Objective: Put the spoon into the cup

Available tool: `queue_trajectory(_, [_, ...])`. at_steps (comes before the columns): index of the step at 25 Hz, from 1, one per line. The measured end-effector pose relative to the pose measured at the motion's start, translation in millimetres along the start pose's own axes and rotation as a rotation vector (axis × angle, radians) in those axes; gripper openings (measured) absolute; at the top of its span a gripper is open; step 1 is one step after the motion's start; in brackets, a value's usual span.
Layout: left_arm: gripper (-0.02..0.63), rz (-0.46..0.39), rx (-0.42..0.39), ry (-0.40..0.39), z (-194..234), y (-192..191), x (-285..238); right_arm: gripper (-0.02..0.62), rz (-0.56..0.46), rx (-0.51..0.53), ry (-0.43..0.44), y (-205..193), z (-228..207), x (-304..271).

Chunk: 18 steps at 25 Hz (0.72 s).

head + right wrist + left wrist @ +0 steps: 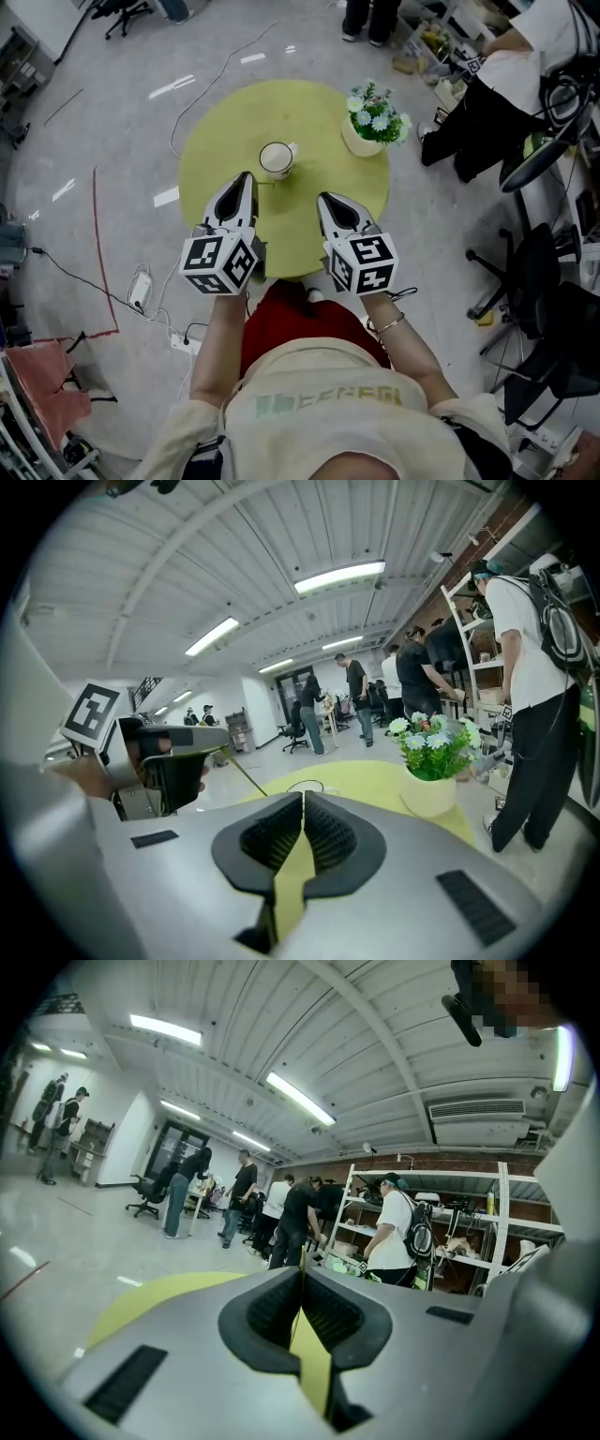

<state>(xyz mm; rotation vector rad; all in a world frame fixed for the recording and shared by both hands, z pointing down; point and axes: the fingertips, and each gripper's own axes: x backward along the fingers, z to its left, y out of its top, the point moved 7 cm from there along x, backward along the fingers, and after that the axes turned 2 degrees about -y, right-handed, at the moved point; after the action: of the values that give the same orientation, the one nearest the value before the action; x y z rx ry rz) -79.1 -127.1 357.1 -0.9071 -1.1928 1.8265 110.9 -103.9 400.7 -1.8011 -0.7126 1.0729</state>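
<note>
Because the head view looks steeply down, the round yellow-green table [234,122] shows whole on the grey floor [112,141]. Both grippers are held side by side over its near half, pointing toward the far side.

1. Left gripper [247,176]: positioned left of centre, with its tip just near of the cup. In the left gripper view the jaws are pressed together on a thin yellowish stem that stands up from the seam between the pads.
2. Right gripper [323,197]: positioned right of centre, apart from the left one and slightly nearer. In the right gripper view the jaws are closed pad to pad with nothing between them.
3. Potted plant [373,120]: a cream pot with white and pale-blue flowers, standing at the far right edge of the table.
4. Cup [277,159]: white, upright, at about the table's centre, with its handle to the right.
5. Spoon [247,773]: in the right gripper view it appears as a thin rod slanting down from the left gripper's tip toward the cup. Its lower end is hidden behind the right gripper's body, so whether it reaches the cup cannot be told.
</note>
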Motion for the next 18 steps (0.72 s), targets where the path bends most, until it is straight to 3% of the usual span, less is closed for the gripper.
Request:
queue_trajectory(11, [0.025,0.013,0.005,-0.055,26,19,-44,0.037,0.017,0.003,-0.035,17,-2,-40])
queue_trajectory(18, [0.025,0.043,0.045,-0.078,41,11,-71,0.037,0.047,-0.015,-0.059,15,-12,-60])
